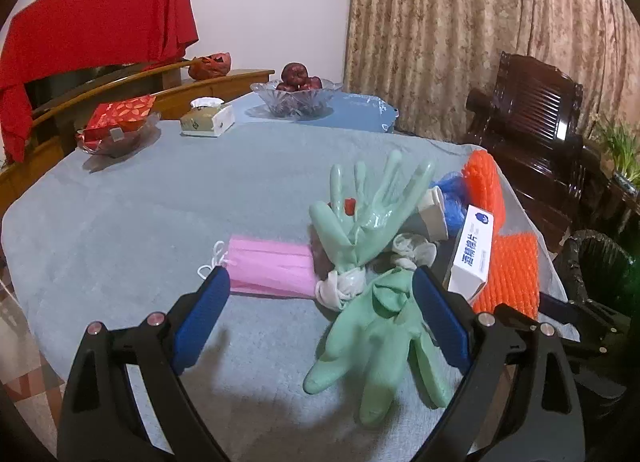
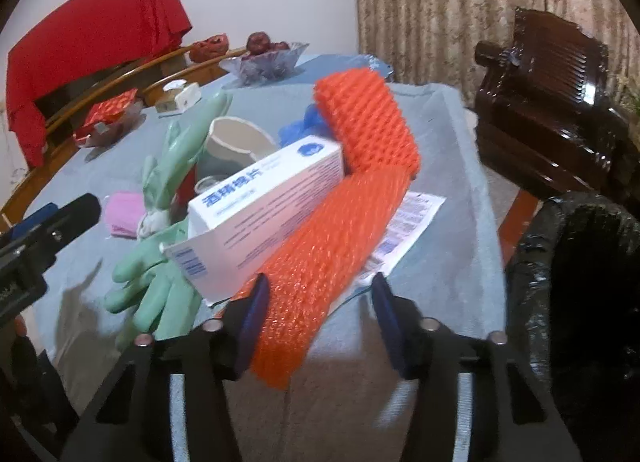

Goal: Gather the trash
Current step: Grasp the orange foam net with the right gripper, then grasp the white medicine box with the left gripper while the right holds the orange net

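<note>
A heap of trash lies on the blue-clothed table (image 1: 160, 198). In the left wrist view my left gripper (image 1: 320, 278) is open over a limp green rubber glove (image 1: 372, 326), with a pink face mask (image 1: 272, 266) just past its left fingertip. A second green glove (image 1: 372, 202) stands upright behind. In the right wrist view my right gripper (image 2: 320, 282) straddles the near end of an orange foam net (image 2: 328, 254). The left pad touches the net and the right pad stands a little apart from it. A white box (image 2: 268, 214) leans on the net, beside a paper cup (image 2: 236, 138).
A black bin bag (image 2: 580, 282) gapes off the table's right edge, below a dark wooden chair (image 2: 552, 110). A printed sheet (image 2: 412, 218) lies under the net. A glass fruit bowl (image 1: 296, 96), tissue box (image 1: 208, 118) and dish with red packets (image 1: 116, 122) stand at the far side.
</note>
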Demonstrator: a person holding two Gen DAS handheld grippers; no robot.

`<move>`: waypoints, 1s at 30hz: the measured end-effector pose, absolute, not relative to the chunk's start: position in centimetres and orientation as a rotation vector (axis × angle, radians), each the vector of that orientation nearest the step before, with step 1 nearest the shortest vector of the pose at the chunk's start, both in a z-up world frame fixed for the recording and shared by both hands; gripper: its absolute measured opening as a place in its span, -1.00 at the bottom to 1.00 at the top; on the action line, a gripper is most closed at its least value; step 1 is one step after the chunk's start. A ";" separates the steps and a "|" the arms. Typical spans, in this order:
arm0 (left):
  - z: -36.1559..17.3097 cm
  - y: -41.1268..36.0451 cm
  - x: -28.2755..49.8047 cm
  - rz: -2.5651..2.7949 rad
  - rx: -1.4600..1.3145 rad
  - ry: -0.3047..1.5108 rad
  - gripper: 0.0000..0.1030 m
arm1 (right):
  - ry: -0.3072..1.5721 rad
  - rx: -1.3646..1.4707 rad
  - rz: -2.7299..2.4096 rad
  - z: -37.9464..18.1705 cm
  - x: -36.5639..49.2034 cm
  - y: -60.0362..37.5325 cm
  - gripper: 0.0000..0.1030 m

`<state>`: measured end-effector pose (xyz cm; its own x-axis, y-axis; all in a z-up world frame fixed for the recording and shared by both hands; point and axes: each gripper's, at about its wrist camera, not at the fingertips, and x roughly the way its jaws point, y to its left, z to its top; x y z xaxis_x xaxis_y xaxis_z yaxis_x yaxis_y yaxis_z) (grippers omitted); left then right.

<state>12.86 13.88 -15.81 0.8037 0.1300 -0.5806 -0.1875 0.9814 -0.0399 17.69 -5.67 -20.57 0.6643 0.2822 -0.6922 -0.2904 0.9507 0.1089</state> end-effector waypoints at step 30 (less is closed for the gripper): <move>-15.8 6.5 15.5 0.002 -0.066 0.609 0.55 | 0.745 0.074 0.281 -17.5 16.8 -12.1 -0.77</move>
<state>15.53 6.52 -15.80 0.8205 -0.0181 -0.5713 -0.0210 0.9979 -0.0618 16.82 -12.10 -17.48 0.6998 0.2778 -0.6581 -0.2255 0.9601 0.1655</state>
